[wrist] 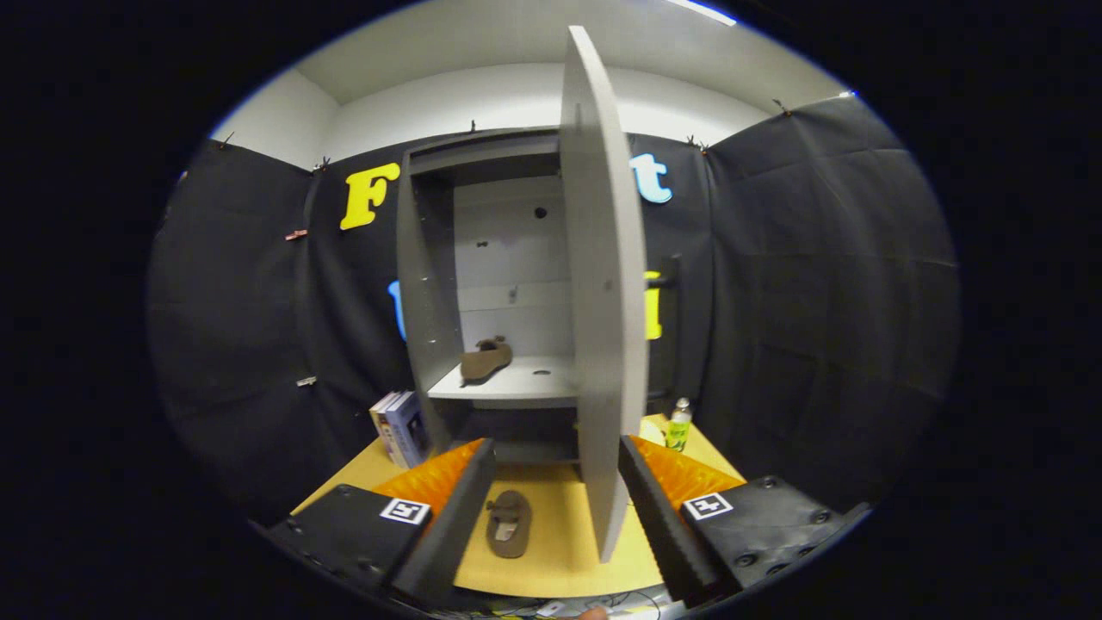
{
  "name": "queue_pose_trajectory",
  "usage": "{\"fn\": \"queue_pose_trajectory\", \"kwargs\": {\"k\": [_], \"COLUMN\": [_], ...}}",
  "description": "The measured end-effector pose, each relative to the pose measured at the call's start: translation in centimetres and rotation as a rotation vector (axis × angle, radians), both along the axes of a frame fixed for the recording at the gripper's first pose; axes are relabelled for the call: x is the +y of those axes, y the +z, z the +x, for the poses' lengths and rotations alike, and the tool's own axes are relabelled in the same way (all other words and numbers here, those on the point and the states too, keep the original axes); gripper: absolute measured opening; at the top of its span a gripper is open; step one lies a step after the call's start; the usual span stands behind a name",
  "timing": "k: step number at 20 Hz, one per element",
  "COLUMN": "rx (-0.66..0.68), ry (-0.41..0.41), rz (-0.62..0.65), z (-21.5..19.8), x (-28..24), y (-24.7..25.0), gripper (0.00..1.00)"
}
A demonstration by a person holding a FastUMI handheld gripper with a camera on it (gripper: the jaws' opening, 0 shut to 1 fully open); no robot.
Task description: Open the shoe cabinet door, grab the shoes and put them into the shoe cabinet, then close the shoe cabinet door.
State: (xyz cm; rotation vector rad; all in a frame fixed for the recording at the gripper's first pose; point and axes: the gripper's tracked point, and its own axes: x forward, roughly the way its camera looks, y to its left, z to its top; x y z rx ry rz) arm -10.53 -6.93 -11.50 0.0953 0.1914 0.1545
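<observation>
The grey shoe cabinet (430, 284) stands ahead on the yellow table (560, 551). Its door (603, 293) is swung open, edge-on toward me, reaching down between my fingers near the right one. One brown shoe (485, 359) lies on the cabinet's middle shelf (525, 383), at its left side. A second brown shoe (508, 523) lies flat on the table, between my fingers and closer to the left finger. My gripper (558, 456) is open, with the fingers wide apart and pressing on nothing.
A small stack of books (399, 428) leans beside the cabinet's left wall. A green-labelled bottle (678, 424) stands on the table to the right of the door. Black cloth walls close in the booth on both sides.
</observation>
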Motion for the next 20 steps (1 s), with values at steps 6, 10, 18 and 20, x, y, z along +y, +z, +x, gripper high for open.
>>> {"fn": "queue_pose_trajectory", "kwargs": {"k": [6,10,18,20], "rx": [0.218,0.398,0.535,0.543], "ry": [0.072,0.135,0.120,0.104], "rz": [0.018,-0.016,-0.030,-0.030], "z": [3.8,6.8,12.6,13.9], "x": [7.1,11.2,15.0,15.4], "y": [-12.3,-22.7,-34.7,-36.3], "gripper": [0.99,0.99,0.99,0.99]}}
